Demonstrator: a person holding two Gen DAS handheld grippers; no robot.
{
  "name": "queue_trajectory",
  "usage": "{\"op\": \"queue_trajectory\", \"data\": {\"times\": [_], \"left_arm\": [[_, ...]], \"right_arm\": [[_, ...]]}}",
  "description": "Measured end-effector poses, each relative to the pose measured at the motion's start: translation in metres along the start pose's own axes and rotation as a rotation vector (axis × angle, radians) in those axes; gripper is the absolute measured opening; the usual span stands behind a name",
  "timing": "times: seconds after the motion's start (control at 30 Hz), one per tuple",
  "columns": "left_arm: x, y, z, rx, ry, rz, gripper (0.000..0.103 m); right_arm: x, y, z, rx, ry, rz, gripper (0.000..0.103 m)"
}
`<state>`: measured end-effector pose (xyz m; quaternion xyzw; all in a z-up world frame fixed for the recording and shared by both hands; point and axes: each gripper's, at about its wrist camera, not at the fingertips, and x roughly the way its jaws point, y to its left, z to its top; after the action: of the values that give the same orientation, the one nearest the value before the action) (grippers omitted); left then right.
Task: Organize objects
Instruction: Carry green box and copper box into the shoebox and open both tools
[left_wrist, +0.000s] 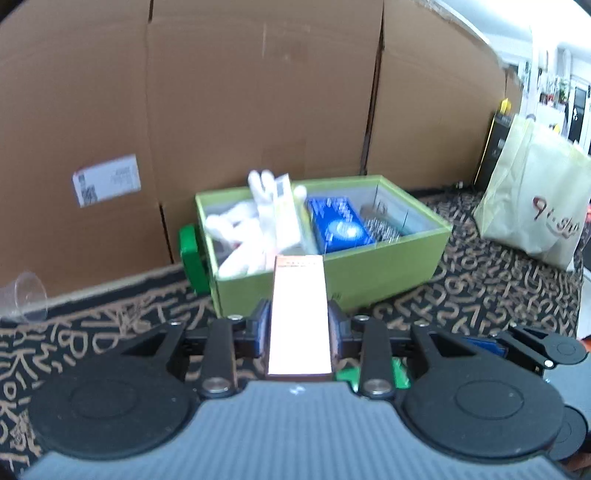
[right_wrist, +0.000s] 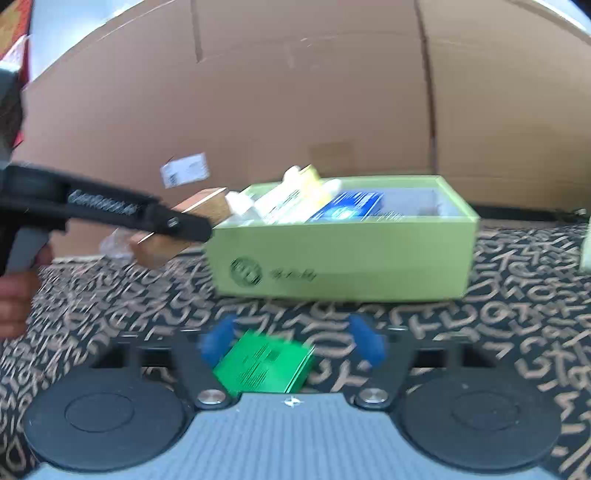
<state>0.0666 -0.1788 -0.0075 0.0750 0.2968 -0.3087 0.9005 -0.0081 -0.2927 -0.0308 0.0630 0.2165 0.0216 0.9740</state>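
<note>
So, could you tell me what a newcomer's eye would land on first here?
Probably the light green box on the patterned carpet, stuffed with white gloves and a blue packet. Next, the long orange-and-white carton clamped in the left tool, and the bright green box between the right tool's open pads.

Left gripper (left_wrist: 298, 325) fingers clamped narrow; right gripper (right_wrist: 291, 341) fingers spread apart

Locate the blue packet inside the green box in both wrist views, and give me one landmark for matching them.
Left wrist view: the blue packet lies in the green box, right of centre, beside the white items.
Right wrist view: the blue packet sits just right of centre, in the middle of the green box.
Shared landmark: the white label on the cardboard wall, left of the box.
</note>
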Motion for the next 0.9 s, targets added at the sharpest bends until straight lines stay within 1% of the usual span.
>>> {"op": "queue_trajectory", "data": {"times": [0.03,0.1,0.13,0.2,0.27,0.37,0.43,0.47,0.57,0.7,0.9], "left_arm": [[0.001,0.001,-0.003,-0.003,0.014,0.007,0.031],[0.004,0.003,-0.006,-0.015,0.026,0.015,0.031],[0.002,0.007,-0.009,-0.023,0.028,0.016,0.031],[0.003,0.008,-0.009,-0.036,0.028,0.014,0.031],[0.002,0.008,-0.009,-0.033,0.028,0.013,0.031],[0.002,0.007,-0.011,-0.023,0.032,0.018,0.031],[0.001,0.009,-0.013,-0.028,0.033,0.02,0.031],[0.0,0.01,-0.013,-0.032,0.034,0.023,0.031],[0.0,0.012,-0.013,-0.045,0.034,0.021,0.031],[-0.001,0.005,-0.004,-0.039,0.017,-0.007,0.031],[-0.003,-0.016,0.029,-0.016,-0.051,-0.057,0.031]], "right_arm": [[0.003,0.002,-0.004,-0.021,0.013,0.011,0.079],[0.01,0.005,-0.006,-0.025,0.041,-0.006,0.079],[0.013,0.005,-0.006,-0.003,0.059,-0.012,0.079],[0.023,0.009,-0.007,0.067,0.112,0.008,0.079],[0.032,0.021,-0.01,0.077,0.143,0.013,0.079],[0.045,0.042,-0.013,0.024,0.156,-0.077,0.08],[0.053,0.05,-0.017,-0.026,0.178,-0.116,0.08],[0.052,0.05,-0.017,-0.035,0.173,-0.122,0.074],[0.041,0.043,-0.017,-0.028,0.137,-0.087,0.073],[0.028,0.031,-0.012,-0.019,0.088,-0.105,0.072],[0.006,0.003,0.019,-0.01,-0.056,-0.169,0.072]]}}
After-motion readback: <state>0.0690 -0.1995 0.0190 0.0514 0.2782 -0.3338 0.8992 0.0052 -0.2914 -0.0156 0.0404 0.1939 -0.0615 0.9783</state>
